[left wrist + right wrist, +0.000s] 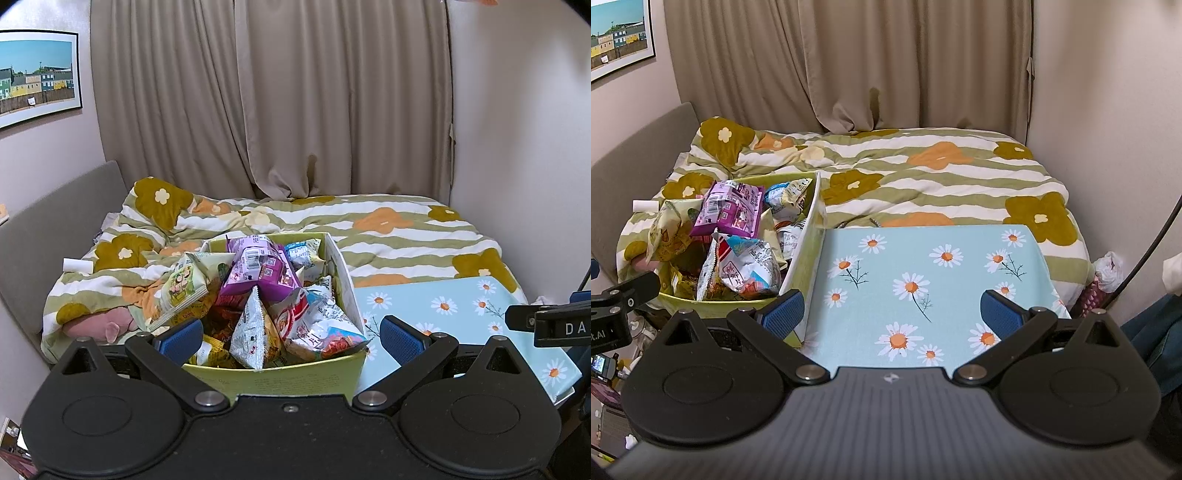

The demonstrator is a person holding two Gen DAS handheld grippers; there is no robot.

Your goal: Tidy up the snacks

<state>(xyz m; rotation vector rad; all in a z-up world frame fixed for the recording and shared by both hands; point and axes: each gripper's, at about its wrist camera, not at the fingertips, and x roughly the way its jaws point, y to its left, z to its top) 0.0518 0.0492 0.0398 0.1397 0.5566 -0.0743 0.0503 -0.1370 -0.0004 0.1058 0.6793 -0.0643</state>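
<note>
A light green box [288, 376] sits on the bed, heaped with several snack packets: a purple packet [258, 273] on top, a grey-white pouch [251, 332], and red-and-white bags [317, 325]. The box [713, 306] and the purple packet [729, 210] also show at the left of the right wrist view. My left gripper [291, 336] is open, its blue pads either side of the box's near end. My right gripper [892, 312] is open and empty above a light blue daisy-print surface [923, 280], right of the box.
A striped flower-print duvet [923, 173] covers the bed. Beige curtains [273, 99] hang behind. A grey headboard [55, 210] stands at left, walls close in on both sides. A pink soft toy [99, 325] lies under the duvet edge. A plastic bag [1110, 273] sits at right.
</note>
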